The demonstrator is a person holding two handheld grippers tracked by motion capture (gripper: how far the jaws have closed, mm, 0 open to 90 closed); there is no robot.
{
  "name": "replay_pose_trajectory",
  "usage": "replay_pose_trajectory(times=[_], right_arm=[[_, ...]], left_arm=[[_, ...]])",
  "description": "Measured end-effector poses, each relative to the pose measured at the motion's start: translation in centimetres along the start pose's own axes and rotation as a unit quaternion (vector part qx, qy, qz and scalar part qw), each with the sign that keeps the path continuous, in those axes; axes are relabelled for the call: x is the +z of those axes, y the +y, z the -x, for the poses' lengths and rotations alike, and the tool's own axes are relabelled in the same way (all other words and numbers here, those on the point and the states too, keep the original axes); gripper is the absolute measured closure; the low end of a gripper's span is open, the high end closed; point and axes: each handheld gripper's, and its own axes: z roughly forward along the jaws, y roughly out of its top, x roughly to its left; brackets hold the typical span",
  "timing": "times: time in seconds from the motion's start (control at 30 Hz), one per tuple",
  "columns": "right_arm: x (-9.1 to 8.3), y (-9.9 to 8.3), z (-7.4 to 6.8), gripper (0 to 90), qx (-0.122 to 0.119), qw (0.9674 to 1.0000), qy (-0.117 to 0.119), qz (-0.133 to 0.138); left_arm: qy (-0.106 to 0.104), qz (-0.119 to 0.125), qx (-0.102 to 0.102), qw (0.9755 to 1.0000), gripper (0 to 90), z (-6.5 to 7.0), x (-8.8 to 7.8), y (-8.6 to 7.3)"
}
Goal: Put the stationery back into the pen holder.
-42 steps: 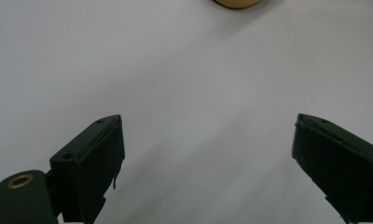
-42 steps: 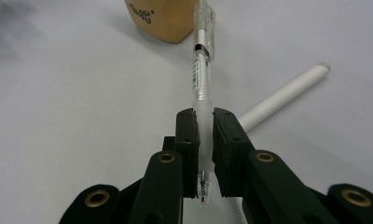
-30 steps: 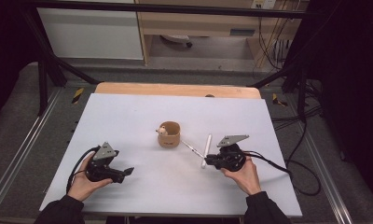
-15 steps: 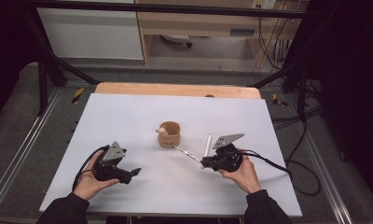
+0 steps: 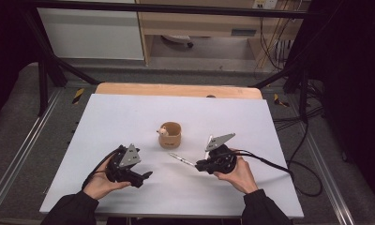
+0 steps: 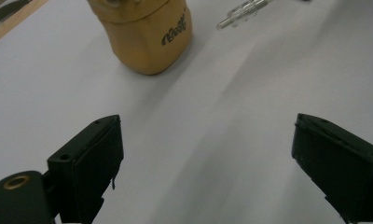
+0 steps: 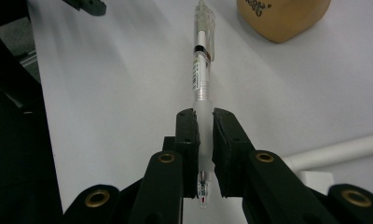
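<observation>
- one wooden cup (image 5: 170,135) on the white surface (image 5: 106,122)
- right tool (image 7: 204,140) clamps one clear pen (image 7: 201,70)
- left tool (image 6: 208,163) gapes wide, empty

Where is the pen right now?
The pen is clamped in the right gripper, sticking out toward the table's middle, just in front of the wooden cup in the high view.

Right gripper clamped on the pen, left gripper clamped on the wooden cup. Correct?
Not quite. The right gripper is clamped on the pen, but the left gripper holds nothing: the left gripper view shows its jaws wide apart over bare table, with the wooden cup standing well ahead of them, untouched.
</observation>
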Motion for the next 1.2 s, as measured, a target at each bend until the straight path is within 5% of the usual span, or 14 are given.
replay_pose_trajectory(times=[0.33,0.57,0.9,1.03,1.2], right_arm=[[0.5,0.9,-0.6,81.0,-0.008,0.9999,0.011,-0.008],[0.9,1.1,-0.7,81.0,-0.009,0.9997,0.017,-0.016],[1.3,2.1,-1.1,81.0,-0.015,0.9994,0.022,-0.022],[1.5,2.4,-1.3,81.0,-0.016,0.9993,0.024,-0.026],[1.6,2.8,-1.5,81.0,-0.015,0.9992,0.024,-0.029]], left_arm=[[0.006,-0.005,0.076,0.9971,8.9,1.7,1.3,1.7],[0.019,-0.009,0.141,0.9897,10.2,2.8,2.2,2.4],[0.036,0.002,0.218,0.9754,20.6,4.2,3.3,3.4],[0.045,0.007,0.248,0.9678,25.9,4.8,3.7,3.8],[0.055,0.000,0.292,0.9548,33.2,5.3,4.1,4.1]])
